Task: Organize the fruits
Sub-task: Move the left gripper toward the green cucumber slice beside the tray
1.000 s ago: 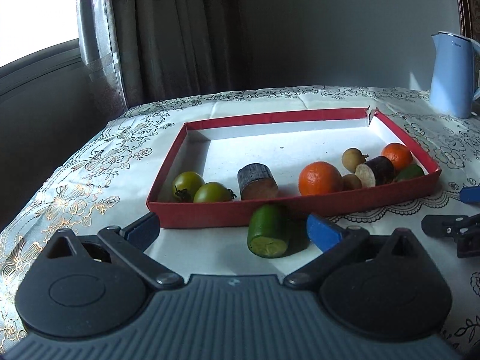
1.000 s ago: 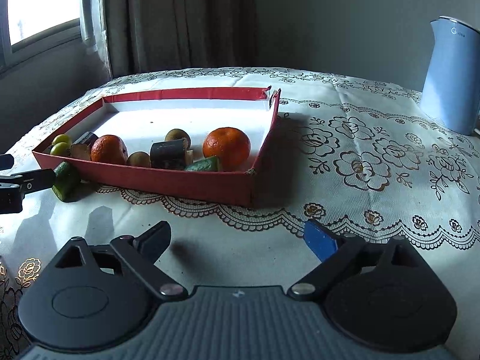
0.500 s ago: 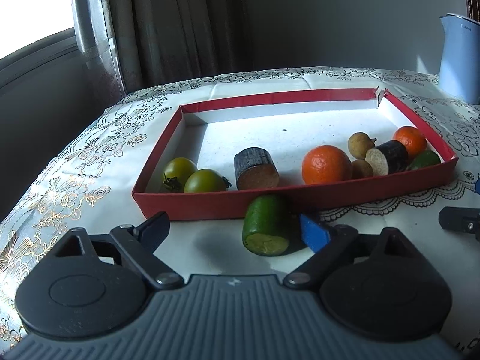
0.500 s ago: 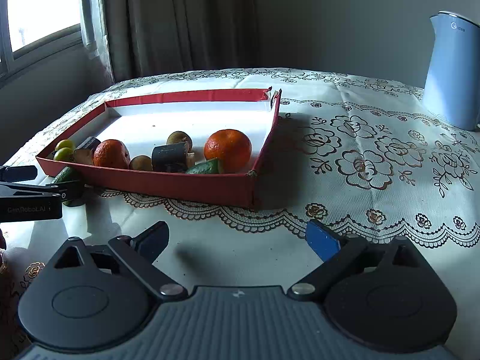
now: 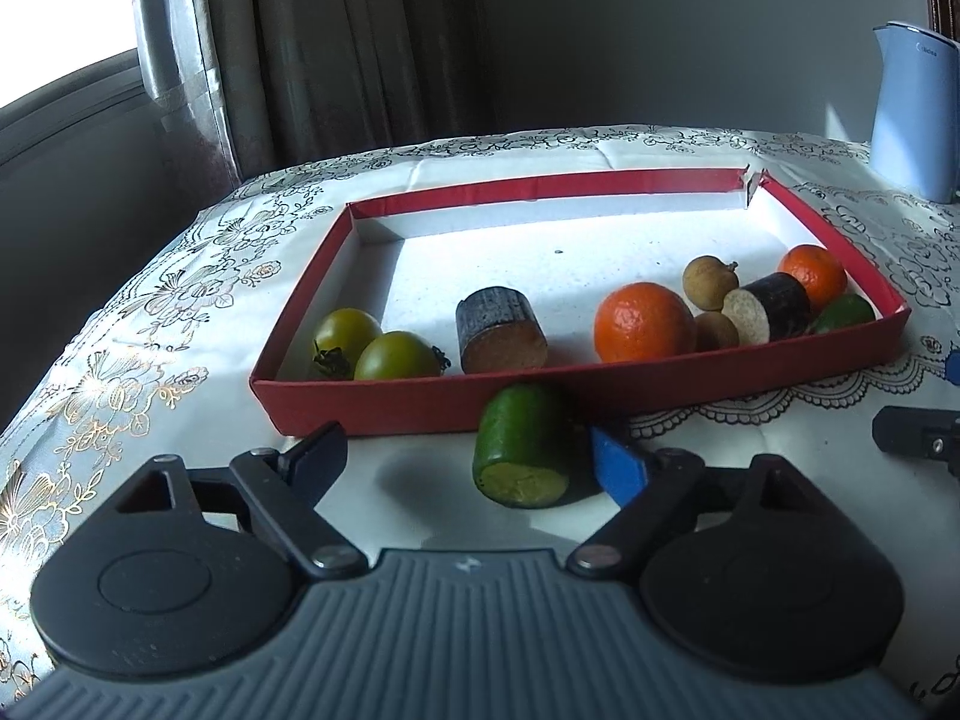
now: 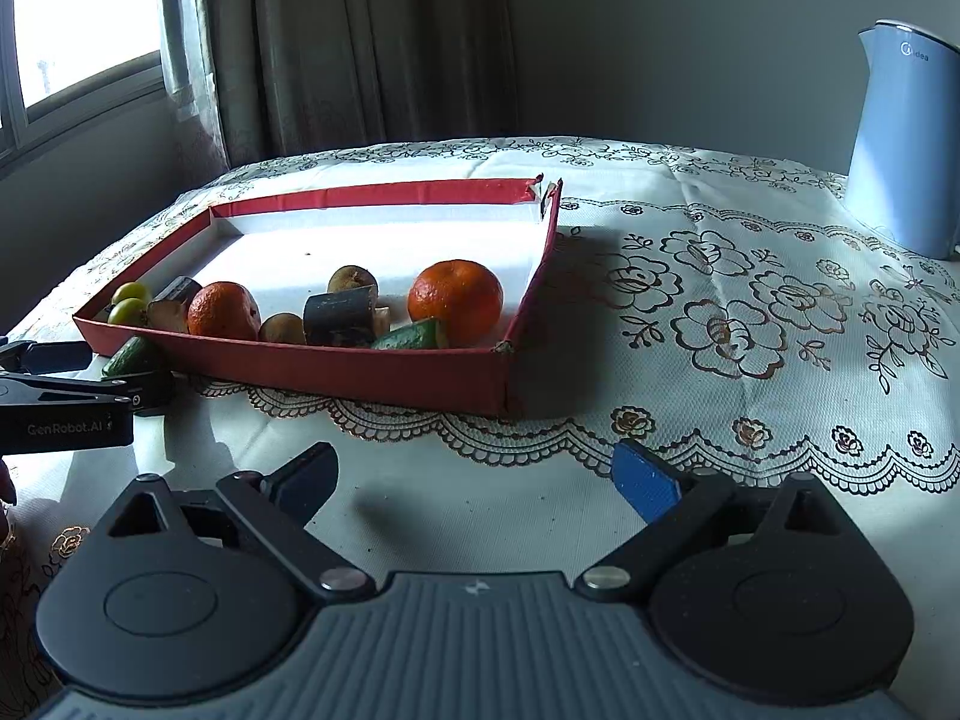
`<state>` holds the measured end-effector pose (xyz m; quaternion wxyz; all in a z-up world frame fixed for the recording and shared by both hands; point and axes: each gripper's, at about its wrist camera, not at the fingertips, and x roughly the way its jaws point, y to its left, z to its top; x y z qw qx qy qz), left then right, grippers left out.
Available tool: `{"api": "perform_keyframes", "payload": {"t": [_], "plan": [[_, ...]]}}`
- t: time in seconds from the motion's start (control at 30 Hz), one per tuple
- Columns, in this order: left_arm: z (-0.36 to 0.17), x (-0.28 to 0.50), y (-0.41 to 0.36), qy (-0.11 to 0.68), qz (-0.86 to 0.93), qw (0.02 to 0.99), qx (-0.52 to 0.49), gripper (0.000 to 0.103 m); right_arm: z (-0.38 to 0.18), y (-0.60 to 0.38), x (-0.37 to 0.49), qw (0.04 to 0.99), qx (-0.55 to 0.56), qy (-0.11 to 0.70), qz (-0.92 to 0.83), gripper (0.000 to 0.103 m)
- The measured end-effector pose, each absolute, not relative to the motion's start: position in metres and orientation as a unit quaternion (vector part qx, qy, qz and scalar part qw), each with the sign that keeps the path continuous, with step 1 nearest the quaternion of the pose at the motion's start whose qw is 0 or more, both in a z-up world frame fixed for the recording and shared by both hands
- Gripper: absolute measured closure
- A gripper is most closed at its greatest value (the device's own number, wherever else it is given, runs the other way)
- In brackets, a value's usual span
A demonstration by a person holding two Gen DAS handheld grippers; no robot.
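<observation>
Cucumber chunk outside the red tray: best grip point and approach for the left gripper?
Grip the cucumber chunk across its round green sides, mid-length. It lies on its side, cut face toward the left gripper, far end near the red tray. Come in low from the front, open jaws straddling it.

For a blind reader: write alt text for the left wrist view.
The open left claw flanks a cut green cucumber piece lying on the tablecloth against a red tray holding green tomatoes, oranges and longans.

The kettle is cut by the right edge. The red tray wall hides the bottoms of the fruit. At lower left, the left hand-held gripper covers part of the cucumber piece.
</observation>
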<state>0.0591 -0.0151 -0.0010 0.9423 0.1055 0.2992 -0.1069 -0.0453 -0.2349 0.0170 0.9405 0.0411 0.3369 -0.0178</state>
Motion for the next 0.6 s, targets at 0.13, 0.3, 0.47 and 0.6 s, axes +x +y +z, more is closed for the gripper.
{"api": "perform_keyframes", "payload": {"t": [0.13,0.3,0.47,0.6], "plan": [[-0.0010,0.0592,-0.0164,0.301,-0.106,0.942,0.108,0.017,0.0171,-0.2350,-0.0452,0.940,0.041,0.337,-0.018,0.004],[-0.0007,0.0599,-0.0165,0.303,-0.108,0.941,0.108,0.018,0.0171,-0.2351,-0.0453,0.940,0.041,0.337,-0.018,0.004],[-0.0008,0.0613,-0.0158,0.306,-0.114,0.940,0.101,0.024,0.0171,-0.2352,-0.0453,0.940,0.041,0.337,-0.018,0.004],[-0.0004,0.0606,-0.0154,0.307,-0.123,0.939,0.095,0.030,0.0171,-0.2352,-0.0452,0.940,0.041,0.337,-0.018,0.004]]}}
